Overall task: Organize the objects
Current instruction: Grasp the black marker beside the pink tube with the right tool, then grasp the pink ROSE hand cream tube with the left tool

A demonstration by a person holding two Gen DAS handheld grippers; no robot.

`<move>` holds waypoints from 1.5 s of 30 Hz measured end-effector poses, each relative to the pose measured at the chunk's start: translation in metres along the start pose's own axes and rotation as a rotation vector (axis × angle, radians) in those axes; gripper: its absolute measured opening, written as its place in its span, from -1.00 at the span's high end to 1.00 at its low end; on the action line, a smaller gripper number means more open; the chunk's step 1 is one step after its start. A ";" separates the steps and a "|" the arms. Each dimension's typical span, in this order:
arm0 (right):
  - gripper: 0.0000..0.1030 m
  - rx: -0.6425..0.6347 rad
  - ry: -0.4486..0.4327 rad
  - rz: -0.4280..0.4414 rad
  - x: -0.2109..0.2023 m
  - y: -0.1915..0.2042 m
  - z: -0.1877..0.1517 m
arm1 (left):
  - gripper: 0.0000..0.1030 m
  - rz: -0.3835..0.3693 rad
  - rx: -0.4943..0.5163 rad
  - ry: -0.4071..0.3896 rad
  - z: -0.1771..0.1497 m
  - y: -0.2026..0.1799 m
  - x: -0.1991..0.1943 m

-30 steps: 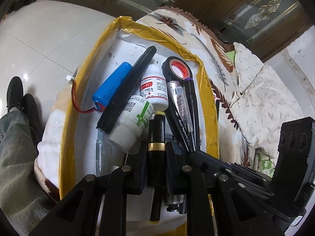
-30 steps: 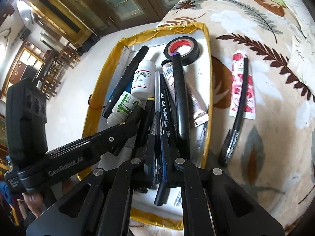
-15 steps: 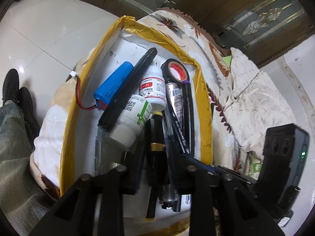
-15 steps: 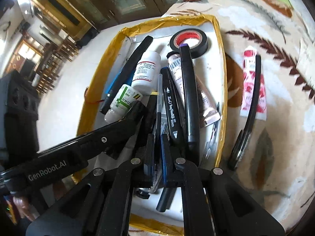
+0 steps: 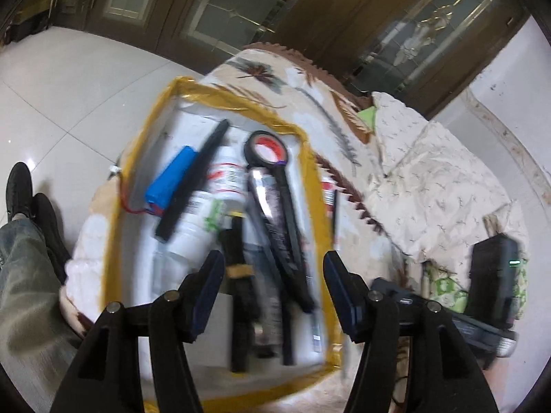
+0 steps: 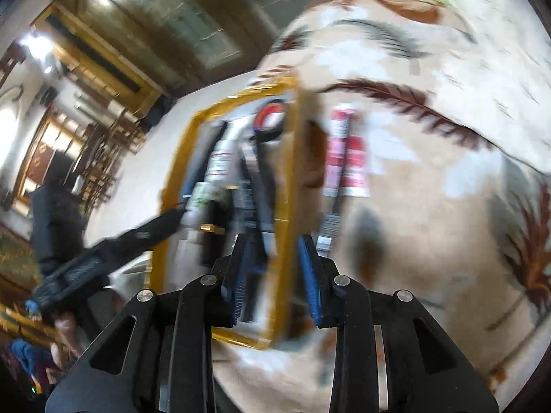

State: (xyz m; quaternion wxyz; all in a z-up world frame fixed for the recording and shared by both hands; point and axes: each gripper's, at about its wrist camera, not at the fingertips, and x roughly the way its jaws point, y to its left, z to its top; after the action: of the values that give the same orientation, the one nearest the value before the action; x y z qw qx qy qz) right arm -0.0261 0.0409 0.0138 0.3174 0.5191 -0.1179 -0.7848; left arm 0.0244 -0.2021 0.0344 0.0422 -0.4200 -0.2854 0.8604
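Both claws have let go and pulled back since a second ago: the left claw (image 5: pixel 273 287), which was clamped on the gold-banded black tube (image 5: pixel 237 265), now stands with its jaws wide apart above the tray, and the right claw (image 6: pixel 273 272), earlier shut on a thin pen, is also spread open with nothing between its jaws.

Inside the white tray (image 5: pixel 144 158) with its yellow taped rim lie a blue battery pack (image 5: pixel 172 180), a long black pen (image 5: pixel 193 180) slanting across it, two white bottles (image 5: pixel 213 199), a roll of black tape (image 5: pixel 267 148) at the far end, a silver tube (image 5: pixel 261 192), several dark pens (image 5: pixel 289 220) and the gold-banded tube, all crowded side by side and overlapping.

Outside the tray, on the leaf-patterned blanket (image 6: pixel 430 206), a red and white tube (image 6: pixel 344 158) lies with a black pen (image 6: pixel 335 210) across it, just beside the tray's right rim.

Motion blur smears both views, so labels and the smaller pens are hard to make out.
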 end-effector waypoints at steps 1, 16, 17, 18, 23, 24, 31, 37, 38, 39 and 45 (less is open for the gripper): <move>0.44 0.019 0.003 -0.013 0.000 -0.009 -0.002 | -0.17 -0.046 -0.048 0.020 -0.003 -0.004 0.001; 0.44 0.068 0.065 -0.075 0.059 -0.034 0.040 | -0.17 -0.016 0.058 -0.002 -0.029 -0.037 0.011; 0.44 0.057 0.075 -0.090 0.065 -0.032 0.040 | -0.17 -0.011 0.058 -0.001 -0.029 -0.037 0.012; 0.53 0.038 0.077 -0.110 0.069 -0.029 0.040 | -0.17 -0.008 0.059 0.001 -0.030 -0.037 0.013; 0.77 0.018 0.055 -0.158 0.063 -0.032 0.032 | -0.17 -0.007 0.060 0.037 -0.029 -0.043 0.017; 0.77 0.023 0.053 -0.160 0.059 -0.035 0.030 | -0.17 -0.017 0.055 0.046 -0.027 -0.044 0.017; 0.77 0.019 0.024 -0.302 0.008 -0.068 0.000 | -0.17 -0.025 0.069 0.173 0.009 -0.089 0.057; 0.77 0.106 0.032 -0.232 -0.015 -0.098 -0.014 | -0.17 0.038 0.111 0.260 0.041 -0.123 0.118; 0.77 0.107 0.033 -0.234 -0.015 -0.098 -0.015 | -0.17 0.056 0.119 0.264 0.045 -0.126 0.126; 0.77 0.102 0.034 -0.237 -0.013 -0.098 -0.014 | -0.17 0.091 0.129 0.268 0.049 -0.129 0.137; 0.77 0.097 0.037 -0.231 -0.005 -0.097 -0.009 | -0.13 0.248 0.108 0.363 0.058 -0.126 0.181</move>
State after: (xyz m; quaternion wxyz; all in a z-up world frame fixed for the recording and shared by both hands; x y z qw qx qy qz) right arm -0.0536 0.1201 -0.0363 0.2014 0.5585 -0.0891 -0.7997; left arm -0.1566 -0.0670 0.0031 0.0092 -0.5971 -0.1729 0.7832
